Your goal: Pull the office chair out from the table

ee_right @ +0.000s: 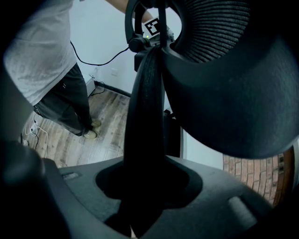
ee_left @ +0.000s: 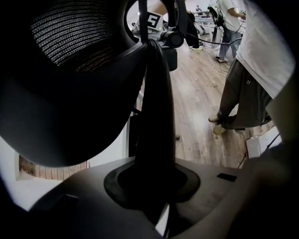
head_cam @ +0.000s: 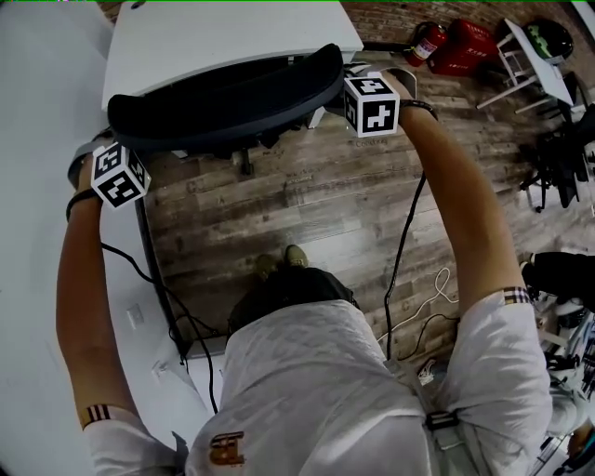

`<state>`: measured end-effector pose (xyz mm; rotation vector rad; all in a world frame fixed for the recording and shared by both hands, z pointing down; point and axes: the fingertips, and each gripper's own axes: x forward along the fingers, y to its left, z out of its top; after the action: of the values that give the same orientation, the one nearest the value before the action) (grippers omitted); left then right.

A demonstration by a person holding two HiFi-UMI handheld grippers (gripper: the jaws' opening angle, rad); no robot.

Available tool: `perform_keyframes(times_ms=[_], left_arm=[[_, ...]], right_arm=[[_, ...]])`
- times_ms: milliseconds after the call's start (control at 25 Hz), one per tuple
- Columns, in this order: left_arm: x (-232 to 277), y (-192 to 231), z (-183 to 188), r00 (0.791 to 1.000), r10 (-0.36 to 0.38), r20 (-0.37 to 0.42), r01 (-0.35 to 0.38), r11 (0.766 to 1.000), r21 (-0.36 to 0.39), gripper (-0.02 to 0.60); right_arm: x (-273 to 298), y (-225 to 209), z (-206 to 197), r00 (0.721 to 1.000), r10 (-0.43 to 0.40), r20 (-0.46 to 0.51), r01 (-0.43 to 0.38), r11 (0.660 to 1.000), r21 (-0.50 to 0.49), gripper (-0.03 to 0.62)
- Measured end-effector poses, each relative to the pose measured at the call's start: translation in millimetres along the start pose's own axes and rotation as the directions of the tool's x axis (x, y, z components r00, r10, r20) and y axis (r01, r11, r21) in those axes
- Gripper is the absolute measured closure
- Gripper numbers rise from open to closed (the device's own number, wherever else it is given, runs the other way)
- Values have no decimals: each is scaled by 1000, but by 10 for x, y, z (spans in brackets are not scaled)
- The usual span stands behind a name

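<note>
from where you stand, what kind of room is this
Probably an office or lab workspace: a white table with an office chair at it, cables across a wood-look floor, and a red fire extinguisher by a brick wall.

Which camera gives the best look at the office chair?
The head view: it shows the office chair, its backrest's whole top edge, by the white table. Each gripper view shows only a dark close-up strip of the backrest clamped between its jaws.

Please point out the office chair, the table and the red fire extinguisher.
office chair (head_cam: 223, 107), head view, top edge of the backrest.
table (head_cam: 214, 37), head view, bare white top.
fire extinguisher (head_cam: 428, 44), head view, red body.
</note>
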<state>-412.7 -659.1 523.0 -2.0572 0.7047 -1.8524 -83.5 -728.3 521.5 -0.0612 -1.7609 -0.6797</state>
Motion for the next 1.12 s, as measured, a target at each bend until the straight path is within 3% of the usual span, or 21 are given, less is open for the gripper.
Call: perform_keyframes(times_ms=[320, 480, 760, 1120], left_arm=[[-59, -144, 138, 1000, 3, -4, -3, 1000, 0, 511], [-83, -300, 146, 999, -36, -20, 36, 999, -10, 515], [-240, -655, 305, 999, -46, -18, 46, 999, -23, 512], [-677, -1131, 421, 1000, -11, -28, 11, 1000, -12, 511]], right_arm=[[-25, 124, -134, 1000, 7, -22, -6, 999, 31, 441], [-69, 230, -131, 1000, 17, -18, -16, 999, 32, 442], [-275, 606, -142, 1000, 4, -9, -4, 1000, -7, 451], [-604, 1198, 150, 999, -8, 38, 10, 999, -39, 456]])
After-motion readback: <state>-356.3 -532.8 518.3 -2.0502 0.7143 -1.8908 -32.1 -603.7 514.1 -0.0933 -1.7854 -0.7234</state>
